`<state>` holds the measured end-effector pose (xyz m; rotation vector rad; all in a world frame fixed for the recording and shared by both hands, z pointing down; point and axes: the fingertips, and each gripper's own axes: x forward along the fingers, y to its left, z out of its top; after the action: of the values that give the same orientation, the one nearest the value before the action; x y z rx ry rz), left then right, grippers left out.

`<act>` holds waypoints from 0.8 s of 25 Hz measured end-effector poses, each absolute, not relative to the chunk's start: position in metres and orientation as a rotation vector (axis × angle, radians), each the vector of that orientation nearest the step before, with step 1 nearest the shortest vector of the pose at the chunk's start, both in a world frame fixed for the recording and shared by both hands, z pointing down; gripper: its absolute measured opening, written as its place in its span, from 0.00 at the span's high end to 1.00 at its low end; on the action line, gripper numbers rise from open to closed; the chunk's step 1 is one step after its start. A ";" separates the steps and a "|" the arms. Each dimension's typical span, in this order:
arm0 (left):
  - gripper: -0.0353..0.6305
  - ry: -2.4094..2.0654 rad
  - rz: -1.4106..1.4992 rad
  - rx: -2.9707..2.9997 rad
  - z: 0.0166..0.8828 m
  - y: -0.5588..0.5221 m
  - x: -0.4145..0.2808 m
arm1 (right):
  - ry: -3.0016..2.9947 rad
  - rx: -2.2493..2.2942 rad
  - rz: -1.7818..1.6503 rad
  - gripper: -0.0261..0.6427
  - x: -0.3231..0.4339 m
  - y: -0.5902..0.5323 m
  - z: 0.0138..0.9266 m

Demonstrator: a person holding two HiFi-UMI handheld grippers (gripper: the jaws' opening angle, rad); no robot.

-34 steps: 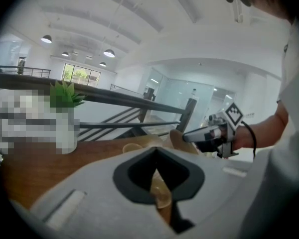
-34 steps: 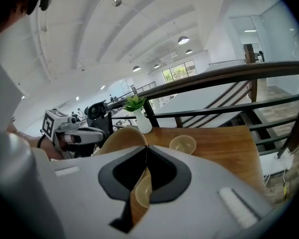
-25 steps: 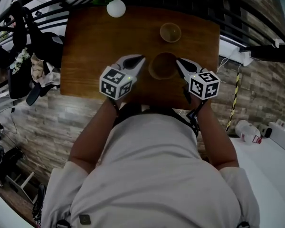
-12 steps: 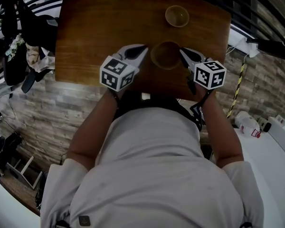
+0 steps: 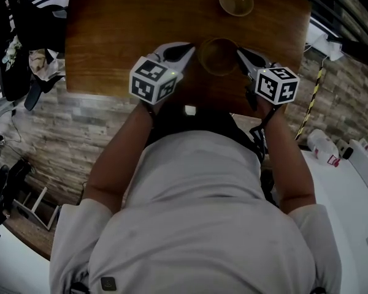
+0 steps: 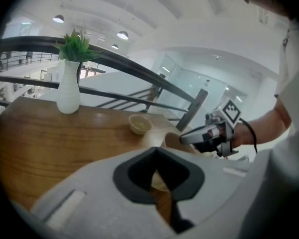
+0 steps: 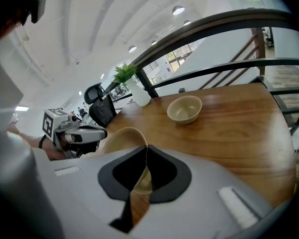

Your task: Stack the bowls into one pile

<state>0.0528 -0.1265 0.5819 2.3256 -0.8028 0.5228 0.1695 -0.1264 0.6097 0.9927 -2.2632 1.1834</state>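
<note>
Brown wooden table (image 5: 110, 35) carries two bowls. The left gripper (image 5: 191, 49) and right gripper (image 5: 239, 52) each seem clamped on opposite rims of the tan round bowl (image 5: 219, 55) between them, likely to keep it level. The matching beige bowl (image 5: 236, 0) sits beyond their tips.

We logged a white vase (image 6: 68, 91) with green plant (image 6: 77, 46) on the wooden table (image 6: 40, 143); black railing (image 7: 219, 26) stood behind.

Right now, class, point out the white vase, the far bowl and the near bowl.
white vase (image 6: 68, 98): left gripper view, its belly.
far bowl (image 7: 184, 116): right gripper view, its outer wall.
near bowl (image 5: 219, 57): head view, its inside.
</note>
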 end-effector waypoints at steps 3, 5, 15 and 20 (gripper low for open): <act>0.94 -0.792 0.535 2.315 0.592 -0.124 0.054 | -2.249 1.005 1.203 0.93 0.171 -0.123 0.621; 0.94 -0.780 0.545 2.311 0.597 -0.125 0.056 | -2.240 1.008 1.218 0.93 0.172 -0.121 0.627; 0.94 -0.734 0.598 2.277 0.629 -0.126 0.063 | -2.208 1.016 1.249 0.93 0.168 -0.117 0.654; 0.94 -0.726 0.604 2.273 0.635 -0.129 0.063 | -2.205 1.006 1.252 0.93 0.164 -0.120 0.661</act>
<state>0.0634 -0.1289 0.6353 2.2725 -0.7264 0.6042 0.1637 -0.1195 0.6605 1.0057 -2.2049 1.2518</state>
